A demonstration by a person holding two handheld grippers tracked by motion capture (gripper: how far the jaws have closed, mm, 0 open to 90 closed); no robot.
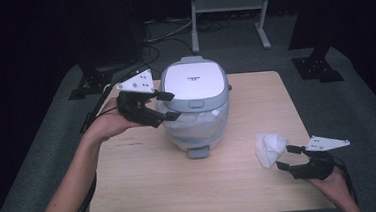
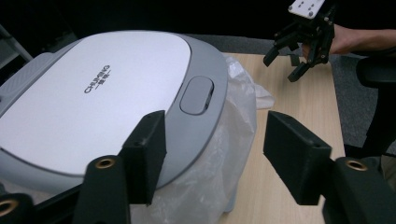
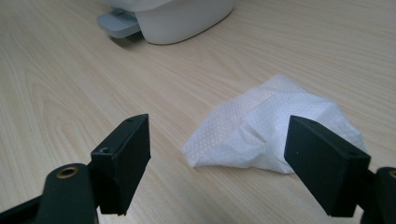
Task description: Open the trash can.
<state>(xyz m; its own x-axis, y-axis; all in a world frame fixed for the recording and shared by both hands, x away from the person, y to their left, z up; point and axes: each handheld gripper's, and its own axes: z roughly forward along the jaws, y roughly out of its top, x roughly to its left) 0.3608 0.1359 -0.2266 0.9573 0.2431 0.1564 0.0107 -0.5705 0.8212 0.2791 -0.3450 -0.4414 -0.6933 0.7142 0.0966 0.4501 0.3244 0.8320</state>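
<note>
— On the wooden table [image 1: 146, 189], what stood at centre?

— A white-and-grey rice cooker [image 1: 195, 88], lid down, its body wrapped in clear plastic film [image 1: 197, 128] that blurred the lower casing.

— And the left gripper [image 1: 168, 106]?

— It hung by the cooker's left side, jaws spread wide, holding nothing.

— The right gripper [image 1: 286, 158]?

— It sat near the front right corner, jaws apart, just beside a crumpled white tissue [image 1: 270, 148]. Whether a jaw touched it was unclear; the hand [image 1: 339, 185] was cut off by the frame.
</note>
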